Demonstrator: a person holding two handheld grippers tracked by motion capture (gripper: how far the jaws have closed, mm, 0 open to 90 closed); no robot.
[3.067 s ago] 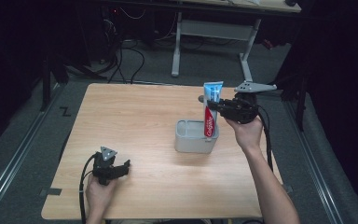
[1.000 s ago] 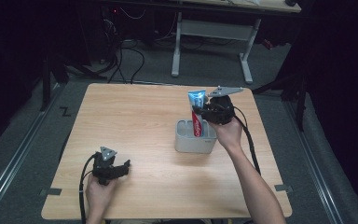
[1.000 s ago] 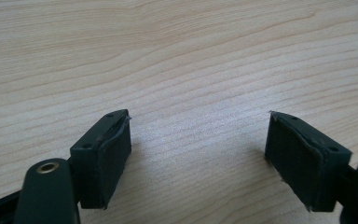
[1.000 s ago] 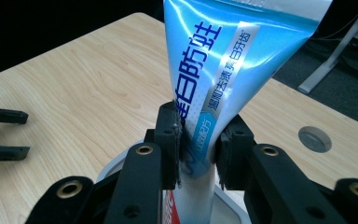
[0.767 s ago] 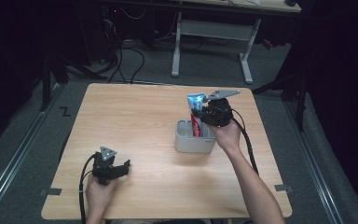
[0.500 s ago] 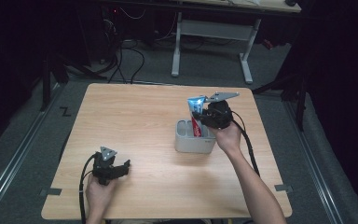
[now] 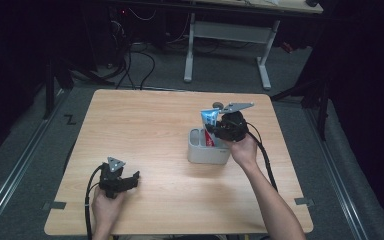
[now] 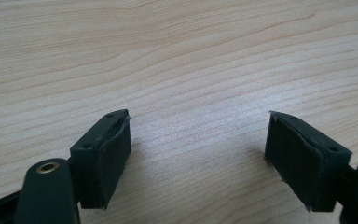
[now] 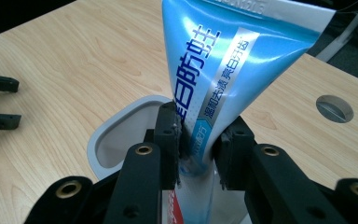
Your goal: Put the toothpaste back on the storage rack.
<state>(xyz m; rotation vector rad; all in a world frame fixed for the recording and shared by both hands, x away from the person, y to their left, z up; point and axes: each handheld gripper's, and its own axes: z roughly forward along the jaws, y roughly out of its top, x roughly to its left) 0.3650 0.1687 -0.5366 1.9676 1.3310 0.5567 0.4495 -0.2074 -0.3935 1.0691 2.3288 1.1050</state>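
We've got the right gripper (image 9: pixel 196 142) clamped on the tube (image 9: pixel 223 70), crimp end up, cap end already inside the holder (image 9: pixel 121 135) below it. Left gripper (image 8: pixel 198 154) wide open, empty, parked on the surface (image 8: pixel 177 56).

The pale wooden bench (image 8: pixel 177 56) has a smooth, matt top with fine grain lines running across it. The blue, white and red plastic toothpaste tube (image 9: pixel 223 70) is glossy, with a silvery, foil-like stripe, while the light grey plastic holder (image 9: pixel 116 135) looks smooth with a soft sheen. Both the right claw (image 9: pixel 198 144) and the left claw (image 8: pixel 198 154) are matt black plastic, their pads (image 8: pixel 114 158) rubbery and worn at the edges.
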